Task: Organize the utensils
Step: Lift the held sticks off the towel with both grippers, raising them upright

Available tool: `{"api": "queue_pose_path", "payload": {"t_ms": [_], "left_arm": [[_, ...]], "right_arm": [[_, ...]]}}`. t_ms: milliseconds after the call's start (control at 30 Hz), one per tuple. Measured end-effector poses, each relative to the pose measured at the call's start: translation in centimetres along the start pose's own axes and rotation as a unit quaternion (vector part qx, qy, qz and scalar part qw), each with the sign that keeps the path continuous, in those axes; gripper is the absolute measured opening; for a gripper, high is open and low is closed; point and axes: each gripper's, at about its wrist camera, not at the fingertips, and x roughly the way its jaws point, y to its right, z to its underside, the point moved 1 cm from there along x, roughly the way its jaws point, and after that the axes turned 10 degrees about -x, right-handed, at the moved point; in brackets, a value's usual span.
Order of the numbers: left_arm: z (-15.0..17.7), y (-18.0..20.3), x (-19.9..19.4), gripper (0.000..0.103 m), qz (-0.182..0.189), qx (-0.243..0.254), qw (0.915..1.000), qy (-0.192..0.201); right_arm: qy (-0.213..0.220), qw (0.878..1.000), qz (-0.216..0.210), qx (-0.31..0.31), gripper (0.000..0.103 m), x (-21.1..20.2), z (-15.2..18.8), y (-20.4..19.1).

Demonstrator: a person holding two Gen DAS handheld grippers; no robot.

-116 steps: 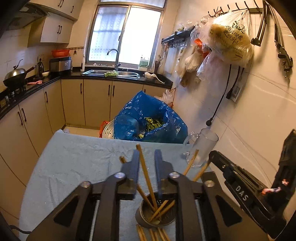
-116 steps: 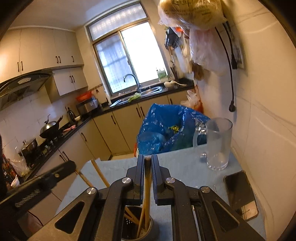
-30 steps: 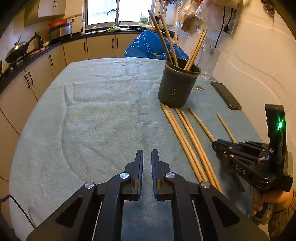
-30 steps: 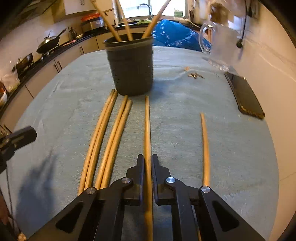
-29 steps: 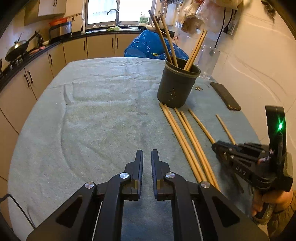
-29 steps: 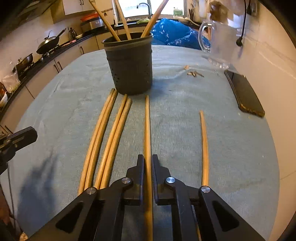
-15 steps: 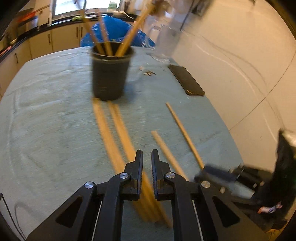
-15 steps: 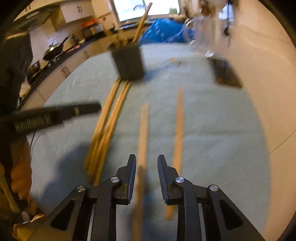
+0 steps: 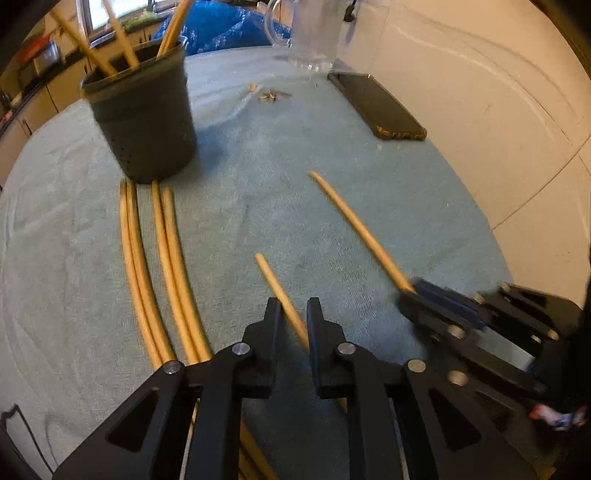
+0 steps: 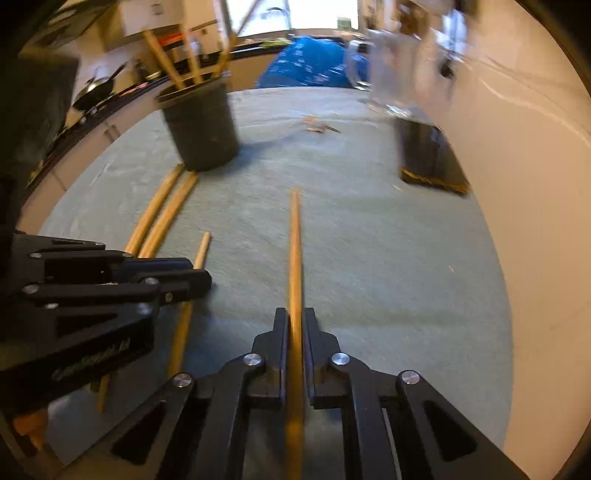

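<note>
Right hand-held gripper (image 10: 294, 332): jaws drawn together on a long, pale wooden chopstick (image 10: 294, 251), clamped near its thick end, the rest of the stick reaching forward over the grey-green cloth-covered bench (image 10: 388, 266). Left hand-held gripper (image 9: 293, 321): jaws narrowly apart and opening, straddling a second wooden chopstick (image 9: 275, 284) lying on the cloth, pads apparently not pressing on it. Two further pairs of matching chopsticks (image 9: 155, 258) flat on the bench (side by side, touching), tips just in front of the dark, round perforated utensil holder (image 9: 144, 118), which already carries several sticks upright. Black phone (image 9: 376, 105) and clear glass mug (image 9: 314, 33) well apart, near the wall.

Handling, as a judgement: light, stiff, smooth and round, hence liable to roll or to pivot in a two-pad grip. Best hold probably on the thicker end or close to mid-length, pads square across the shaft, firm enough to prevent swinging during transfer to the holder. Breakage unlikely; slipping more probable.
</note>
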Motion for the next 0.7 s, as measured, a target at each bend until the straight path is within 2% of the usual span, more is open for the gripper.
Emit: {"api": "queue_pose_path", "payload": {"t_ms": [67,167,333,367,500,700], "left_arm": [[0.0,0.5,0.2,0.009,0.002,0.014,0.9999,0.005],[0.3,0.7,0.1,0.005,0.029,0.019,0.9994,0.0],[1.1,0.8,-0.3,0.006,0.034,0.037,0.9986,-0.013],[1.0,0.9,-0.2,0.006,0.032,0.04,0.9985,-0.015],[0.1,1.1,0.3,0.006,0.026,0.029,0.9989,-0.026],[-0.8,1.1,0.7,0.006,0.03,0.027,0.9988,-0.029]], "right_arm": [[-0.003,1.0,-0.001,0.02,0.008,-1.0,1.1,1.0],[-0.016,0.999,-0.006,0.037,0.008,-2.4,2.5,1.8],[-0.049,0.999,-0.01,0.012,0.009,-3.7,4.6,1.1],[-0.051,0.999,-0.01,0.009,0.013,-3.6,4.3,1.1],[-0.046,0.999,0.013,-0.014,0.014,-2.6,1.8,1.4],[-0.082,0.996,0.008,-0.037,0.014,0.9,-1.7,2.0]]}}
